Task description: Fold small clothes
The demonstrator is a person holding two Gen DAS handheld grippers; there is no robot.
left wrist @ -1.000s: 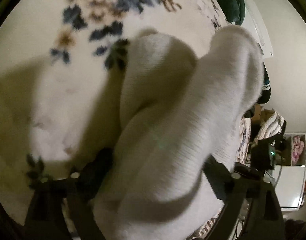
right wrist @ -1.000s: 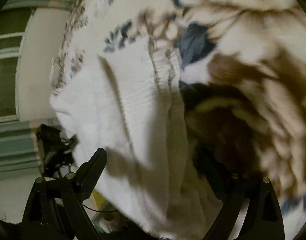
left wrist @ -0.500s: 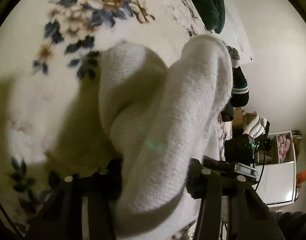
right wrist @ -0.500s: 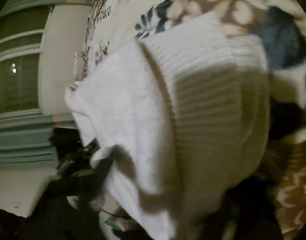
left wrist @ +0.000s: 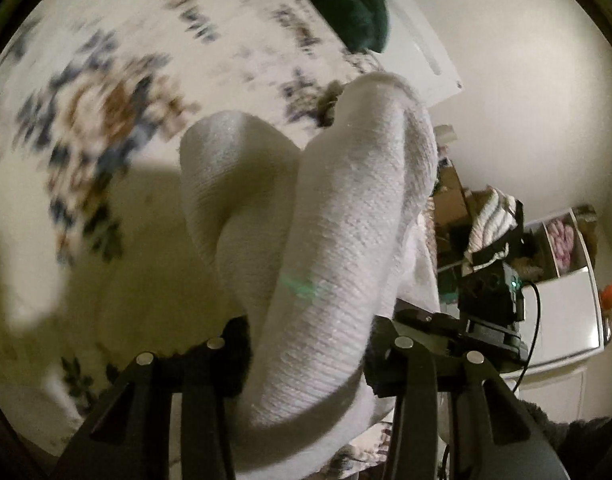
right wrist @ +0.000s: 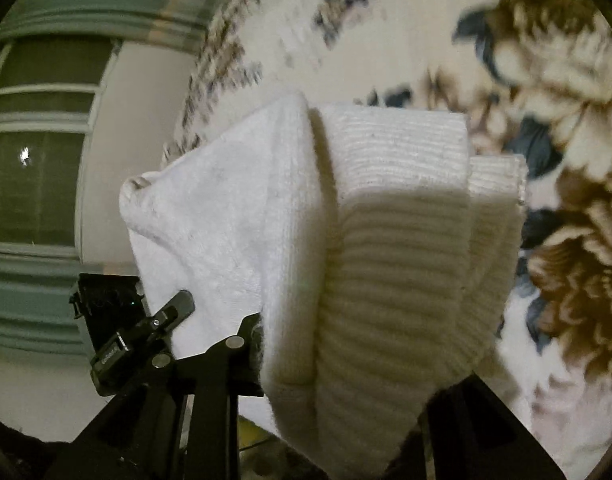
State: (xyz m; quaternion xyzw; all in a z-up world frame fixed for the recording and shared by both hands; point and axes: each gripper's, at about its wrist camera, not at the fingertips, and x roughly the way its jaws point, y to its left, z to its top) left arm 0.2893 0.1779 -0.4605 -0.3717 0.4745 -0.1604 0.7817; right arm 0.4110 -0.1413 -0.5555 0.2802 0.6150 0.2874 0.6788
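A pair of white knitted socks hangs between my two grippers, lifted off the floral blanket (left wrist: 106,128). In the left wrist view the toe ends (left wrist: 330,232) bulge up and away from my left gripper (left wrist: 306,348). Its jaws are still closing, with the pads pinching the fabric from both sides. In the right wrist view the ribbed cuffs (right wrist: 402,232) fill the middle, and my right gripper (right wrist: 346,364) is also closing, with the cuff end pressed between its fingers. The right fingertip there is hidden under the cloth.
A dark green cushion (left wrist: 346,4) lies at the blanket's far edge by a pale wall. A white cabinet (left wrist: 562,312) with clutter stands to the right. The right wrist view shows a window with blinds (right wrist: 38,152) on the left.
Both grippers went from wide open around the socks to pinched on them. Both then rose, and the socks came up off the blanket.
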